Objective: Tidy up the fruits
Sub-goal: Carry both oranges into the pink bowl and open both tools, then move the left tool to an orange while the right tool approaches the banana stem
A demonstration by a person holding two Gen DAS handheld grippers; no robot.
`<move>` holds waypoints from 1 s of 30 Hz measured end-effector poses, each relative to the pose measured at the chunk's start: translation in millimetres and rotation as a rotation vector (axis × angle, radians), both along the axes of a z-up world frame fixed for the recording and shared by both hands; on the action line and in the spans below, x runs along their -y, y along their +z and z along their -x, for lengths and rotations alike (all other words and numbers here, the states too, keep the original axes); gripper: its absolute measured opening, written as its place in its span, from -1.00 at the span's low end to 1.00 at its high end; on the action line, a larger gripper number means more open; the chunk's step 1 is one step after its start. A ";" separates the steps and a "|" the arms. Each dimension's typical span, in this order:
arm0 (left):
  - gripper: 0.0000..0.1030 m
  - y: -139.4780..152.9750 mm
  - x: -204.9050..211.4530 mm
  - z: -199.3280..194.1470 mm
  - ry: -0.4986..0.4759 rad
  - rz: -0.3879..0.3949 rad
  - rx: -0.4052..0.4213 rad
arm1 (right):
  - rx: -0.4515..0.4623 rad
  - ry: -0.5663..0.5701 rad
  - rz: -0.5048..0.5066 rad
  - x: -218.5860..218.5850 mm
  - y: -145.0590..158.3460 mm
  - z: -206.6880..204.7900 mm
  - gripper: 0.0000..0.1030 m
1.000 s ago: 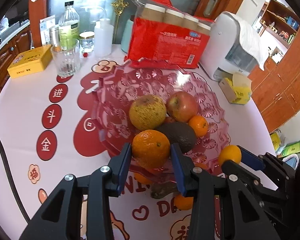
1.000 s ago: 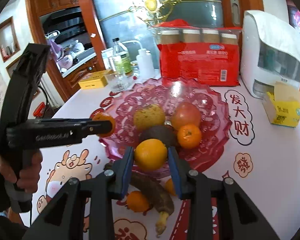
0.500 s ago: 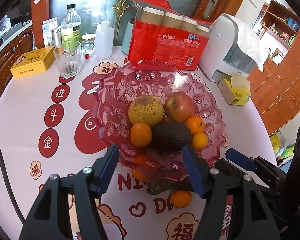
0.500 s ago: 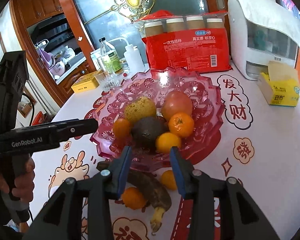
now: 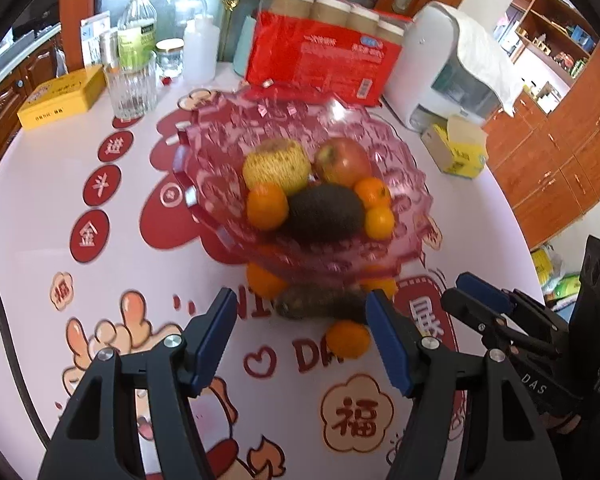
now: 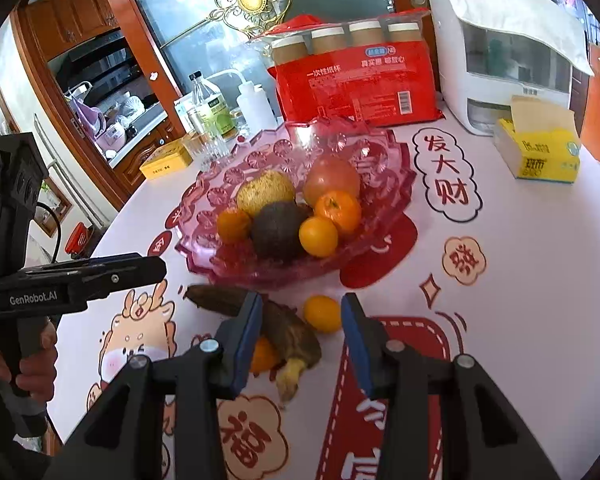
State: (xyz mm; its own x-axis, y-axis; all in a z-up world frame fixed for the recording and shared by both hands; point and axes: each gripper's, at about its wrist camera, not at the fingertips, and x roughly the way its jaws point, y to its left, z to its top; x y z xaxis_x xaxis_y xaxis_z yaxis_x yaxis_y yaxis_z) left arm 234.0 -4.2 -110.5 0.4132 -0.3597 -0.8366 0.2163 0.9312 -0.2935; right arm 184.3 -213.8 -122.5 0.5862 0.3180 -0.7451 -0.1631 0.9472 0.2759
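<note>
Black two-finger grippers with blue pads

The left gripper and right gripper are black angular frames with silver screws beside their blue fingers. Near the pink fruit bowl, the left gripper's side reads "GenRobot.AI"; the right's reads "DAS".

Both wrist cameras looked steeply down along their fingers from close by – sharing the pink bowl and the table.
</note>
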 end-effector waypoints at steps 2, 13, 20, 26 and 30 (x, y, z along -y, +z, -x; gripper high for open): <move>0.27 -4.3 4.8 4.6 -0.016 -0.007 -0.016 | -0.010 0.009 0.003 1.6 -2.1 4.7 -0.20; 0.27 -35.1 32.1 15.3 -0.080 -0.003 -0.137 | -0.043 0.073 0.071 0.3 -16.5 22.8 -0.19; 0.27 -52.2 46.5 10.8 -0.118 -0.021 -0.191 | -0.043 0.130 0.121 -5.5 -26.2 26.2 -0.04; 0.27 -63.8 52.6 7.8 -0.107 -0.023 -0.214 | -0.005 0.228 0.195 -17.4 -41.3 24.9 -0.03; 0.24 -68.9 57.4 6.3 -0.107 -0.025 -0.221 | 0.019 0.280 0.233 -24.2 -48.9 25.3 -0.03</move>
State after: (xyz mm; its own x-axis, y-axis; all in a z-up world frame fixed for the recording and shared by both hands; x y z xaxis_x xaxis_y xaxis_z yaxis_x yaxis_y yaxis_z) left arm 227.8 -61.6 -179.4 0.1796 -0.3694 -0.9118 0.2471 0.9141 -0.3216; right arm 158.9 -189.6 -171.5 0.5148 0.2912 -0.8063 -0.4283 0.9021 0.0524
